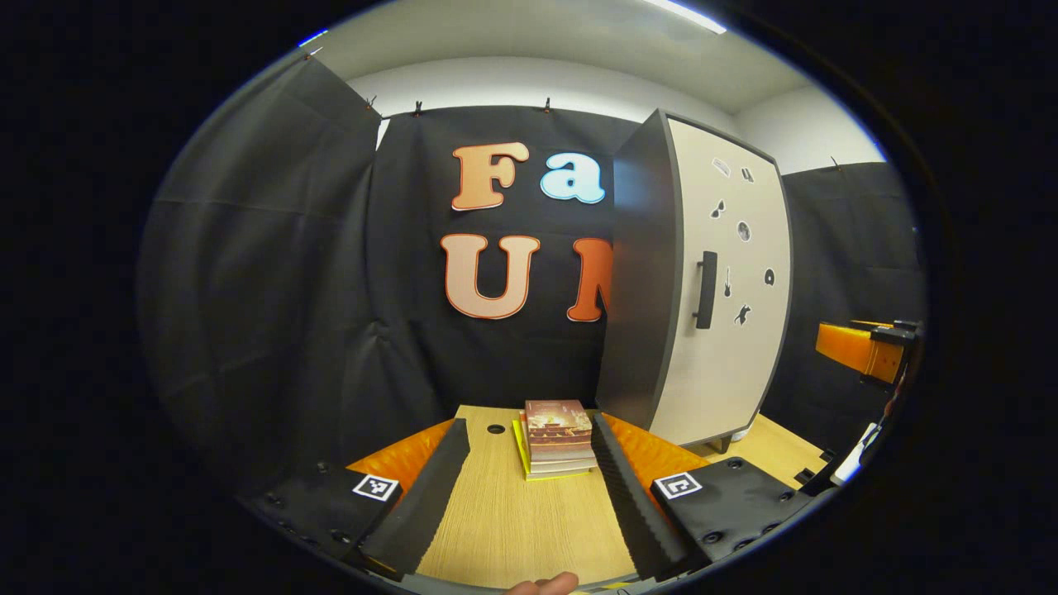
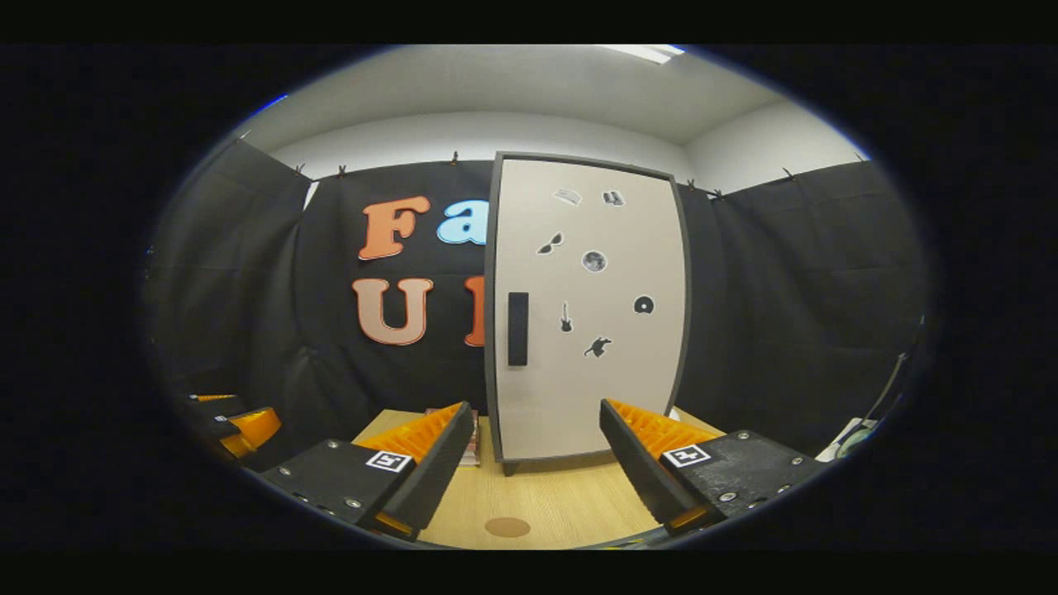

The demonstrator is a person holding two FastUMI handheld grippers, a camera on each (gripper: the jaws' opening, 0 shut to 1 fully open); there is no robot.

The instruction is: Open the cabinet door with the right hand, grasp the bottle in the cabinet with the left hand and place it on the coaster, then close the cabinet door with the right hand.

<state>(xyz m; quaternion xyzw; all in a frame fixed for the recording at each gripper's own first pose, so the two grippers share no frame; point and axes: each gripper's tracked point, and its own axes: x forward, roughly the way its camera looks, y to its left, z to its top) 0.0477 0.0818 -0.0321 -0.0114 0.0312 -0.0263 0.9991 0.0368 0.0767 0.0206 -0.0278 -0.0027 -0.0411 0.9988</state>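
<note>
The cabinet [image 2: 587, 306] stands upright on the wooden table, its pale door shut and hiding the inside. A black vertical handle [image 2: 517, 328] sits near the door's left edge. A small round brown coaster [image 2: 507, 526] lies on the table in front of the cabinet. My right gripper [image 2: 536, 413] is open and faces the door from a short way off. In the left gripper view the cabinet [image 1: 719, 281] is to the right, with its handle [image 1: 705, 289] facing me at an angle. My left gripper [image 1: 529, 426] is open over the table with nothing between its fingers.
A stack of books [image 1: 558, 438] lies on the table [image 1: 512, 521] left of the cabinet, just beyond my left fingertips. The other gripper's orange body [image 1: 864, 351] is at the far right. Black cloth walls close in the booth. A fingertip [image 1: 545, 585] shows at the bottom.
</note>
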